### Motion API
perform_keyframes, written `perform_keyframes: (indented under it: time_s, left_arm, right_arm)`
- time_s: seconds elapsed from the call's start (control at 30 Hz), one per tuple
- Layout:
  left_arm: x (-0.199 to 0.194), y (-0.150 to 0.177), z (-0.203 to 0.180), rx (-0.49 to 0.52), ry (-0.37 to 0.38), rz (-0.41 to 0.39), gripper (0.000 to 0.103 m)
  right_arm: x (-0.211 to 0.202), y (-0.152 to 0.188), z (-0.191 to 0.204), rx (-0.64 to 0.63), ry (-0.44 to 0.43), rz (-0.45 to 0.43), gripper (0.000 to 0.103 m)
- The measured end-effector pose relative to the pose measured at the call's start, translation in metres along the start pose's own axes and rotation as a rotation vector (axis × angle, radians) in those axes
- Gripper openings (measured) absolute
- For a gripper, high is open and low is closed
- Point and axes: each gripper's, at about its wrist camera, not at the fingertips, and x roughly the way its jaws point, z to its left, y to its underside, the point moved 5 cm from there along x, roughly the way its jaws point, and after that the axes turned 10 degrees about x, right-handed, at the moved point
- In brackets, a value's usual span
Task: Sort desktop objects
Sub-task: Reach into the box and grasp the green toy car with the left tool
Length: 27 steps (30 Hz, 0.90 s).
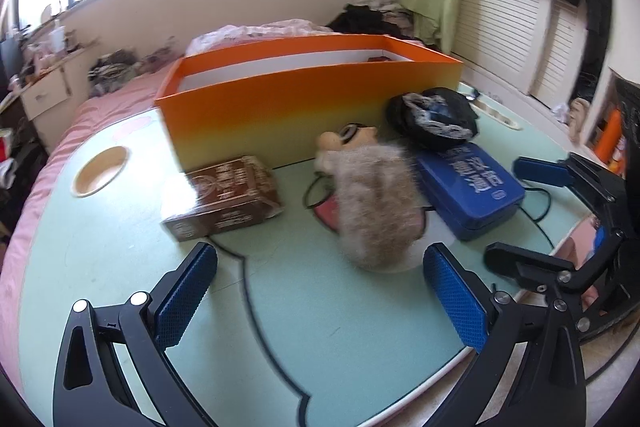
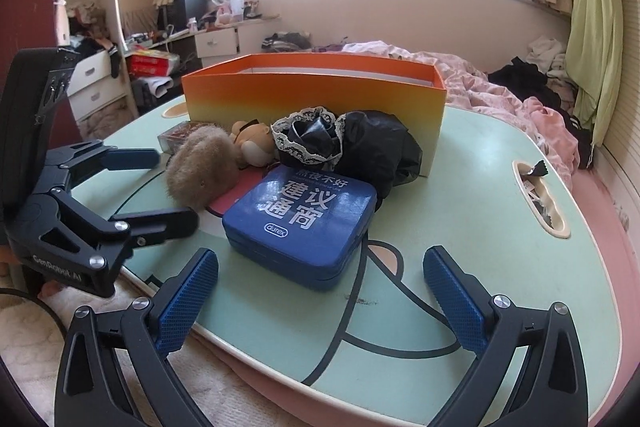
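Note:
An orange open box [image 1: 304,99] stands at the back of the green table [image 1: 120,247]; it also shows in the right wrist view [image 2: 320,95]. In front of it lie a brown carton [image 1: 224,197], a furry plush toy [image 1: 376,203] [image 2: 204,167], a black lace-trimmed bundle [image 1: 434,121] [image 2: 344,143] and a blue tin [image 1: 472,187] [image 2: 304,223]. My left gripper [image 1: 320,291] is open and empty, just short of the plush toy. My right gripper [image 2: 320,299] is open and empty, just short of the blue tin. Each gripper shows in the other's view [image 1: 520,211] [image 2: 160,187].
The table has a round cup hole [image 1: 100,171] at its left and a slot [image 2: 540,199] at its right. A black cable [image 1: 536,203] runs by the tin. A pink bed [image 2: 520,99] with clothes lies behind; drawers and shelves [image 2: 100,79] stand left.

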Motion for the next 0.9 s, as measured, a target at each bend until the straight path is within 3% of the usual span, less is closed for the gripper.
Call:
perform_keyframes:
  time_s: [0.1, 0.27, 0.37, 0.47, 0.57, 0.6, 0.7, 0.8, 0.9]
  left_arm:
    - [-0.02, -0.002, 0.014, 0.004, -0.053, -0.05, 0.103]
    - [-0.08, -0.031, 0.048, -0.057, -0.222, -0.282, 0.103]
    - [-0.1, -0.069, 0.046, -0.026, -0.248, -0.296, 0.103]
    - [-0.088, -0.115, 0.018, 0.127, -0.217, -0.23, 0.103]
    - [-0.039, -0.149, -0.025, 0.297, -0.073, -0.094, 0.102]
    - [-0.017, -0.156, -0.035, 0.313, -0.039, -0.029, 0.095]
    - [0.047, -0.166, -0.043, 0.256, 0.025, 0.164, 0.058]
    - [0.089, -0.167, -0.04, 0.099, 0.175, 0.291, 0.054]
    - [0.113, -0.161, -0.017, -0.111, 0.204, 0.359, 0.054]
  right_arm:
    - [-0.004, 0.001, -0.008, 0.032, 0.033, -0.027, 0.103]
    - [-0.005, 0.0, -0.009, 0.042, 0.019, -0.032, 0.103]
    - [-0.004, 0.0, -0.007, 0.035, 0.026, -0.03, 0.103]
    - [-0.004, 0.001, -0.008, 0.039, 0.024, -0.031, 0.103]
    - [-0.004, 0.001, -0.008, 0.039, 0.025, -0.031, 0.103]
    - [-0.004, 0.001, -0.008, 0.037, 0.027, -0.032, 0.103]
    - [-0.005, 0.002, -0.008, 0.036, 0.026, -0.034, 0.103]
    - [-0.005, 0.002, -0.007, 0.037, 0.025, -0.035, 0.103]
    - [-0.005, 0.001, -0.008, 0.037, 0.024, -0.036, 0.103]
